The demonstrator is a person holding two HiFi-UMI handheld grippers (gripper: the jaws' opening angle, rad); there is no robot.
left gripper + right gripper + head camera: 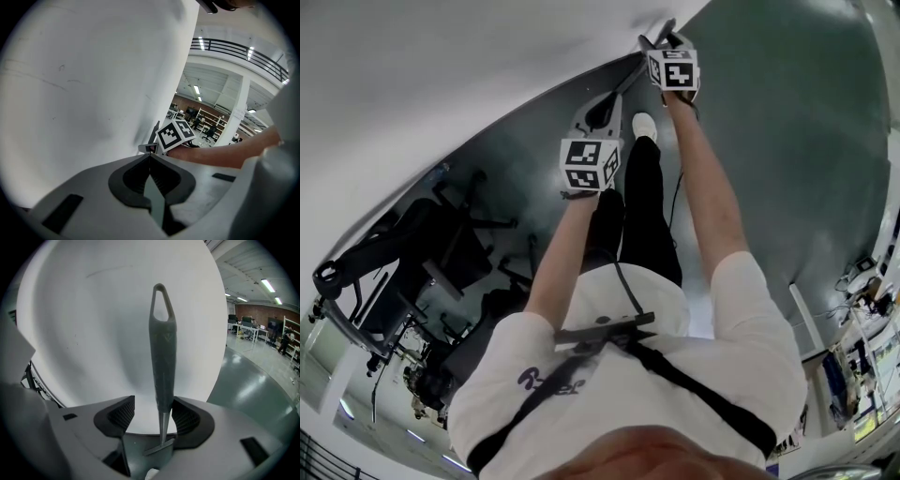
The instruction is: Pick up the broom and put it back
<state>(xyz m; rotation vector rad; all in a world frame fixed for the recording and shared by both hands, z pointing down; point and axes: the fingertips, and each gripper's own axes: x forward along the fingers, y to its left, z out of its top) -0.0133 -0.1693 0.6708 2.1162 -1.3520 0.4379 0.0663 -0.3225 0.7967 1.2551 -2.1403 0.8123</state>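
The broom (162, 348) stands upright against a white wall (89, 333). Its grey handle (164, 385) rises between the fingers (123, 414) of the right gripper (154, 415). Those fingers are parted: the left-hand pad is clear of the handle, and the right-hand pad is just beside it, perhaps grazing it, so nothing is clamped. The hanging loop (160, 303) at the handle's tip is well above the fingertips, and no hook shows through it.

The left gripper (150, 161) has its fingers closed together on nothing and points at the same wall. The right gripper's marker cube (174, 134) sits just beyond its tips.

By the look of it, the return is all but done: the broom seems to be at its place by the wall with the grip let go. What appears left is to draw the right fingers back off the handle without tipping it.

The broom's head is in no view, cut off below the right fingers. Whether the handle leans on the wall or rests in a holder cannot be told. In the head view the handle is too thin and dark to pick out with any certainty.
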